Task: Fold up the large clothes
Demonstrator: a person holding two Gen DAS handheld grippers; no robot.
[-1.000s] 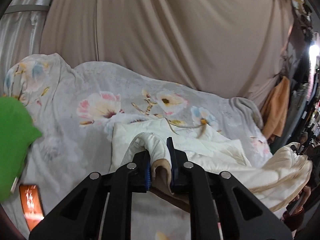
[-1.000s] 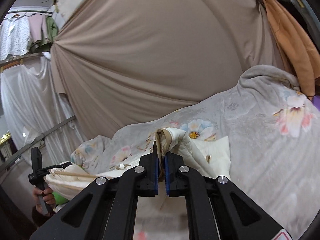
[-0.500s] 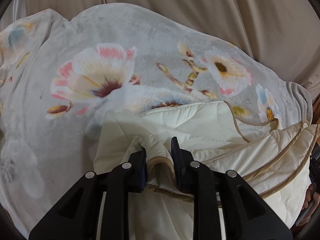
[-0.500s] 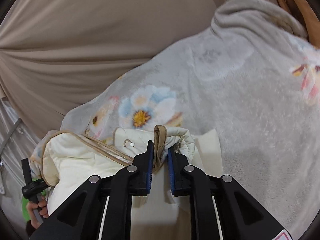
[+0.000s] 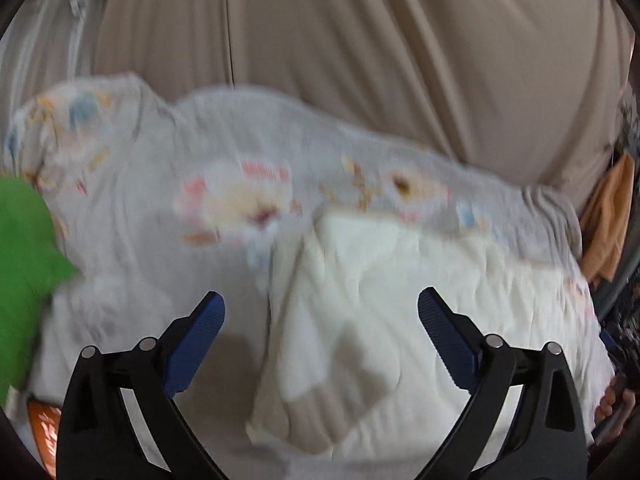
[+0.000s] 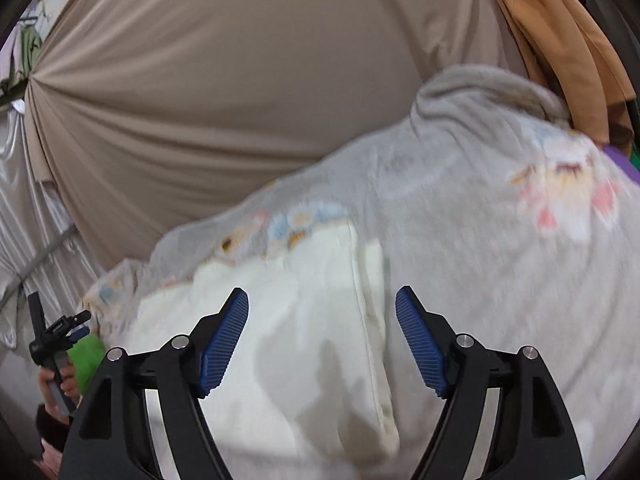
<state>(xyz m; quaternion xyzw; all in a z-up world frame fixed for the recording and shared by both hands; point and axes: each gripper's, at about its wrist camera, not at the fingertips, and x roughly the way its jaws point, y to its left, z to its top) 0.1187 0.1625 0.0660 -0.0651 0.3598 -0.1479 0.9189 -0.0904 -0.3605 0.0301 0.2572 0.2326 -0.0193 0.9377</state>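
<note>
A cream quilted garment (image 5: 384, 320) lies folded on a grey floral blanket (image 5: 168, 184); it also shows in the right wrist view (image 6: 304, 320). My left gripper (image 5: 320, 312) is open and empty, held above the garment's left part. My right gripper (image 6: 322, 312) is open and empty, above the garment's right edge. Both views are blurred by motion. The left gripper also shows small at the far left of the right wrist view (image 6: 76, 326).
The floral blanket (image 6: 480, 232) covers the whole work surface. A beige curtain (image 5: 360, 60) hangs behind. A green cloth (image 5: 24, 264) lies at the left edge, an orange phone (image 5: 46, 432) below it. An orange garment (image 6: 560, 40) hangs at the right.
Both grippers have let go of the garment's tan-trimmed edge and opened wide. They have pulled back from it, and the garment now lies flat on the blanket.
</note>
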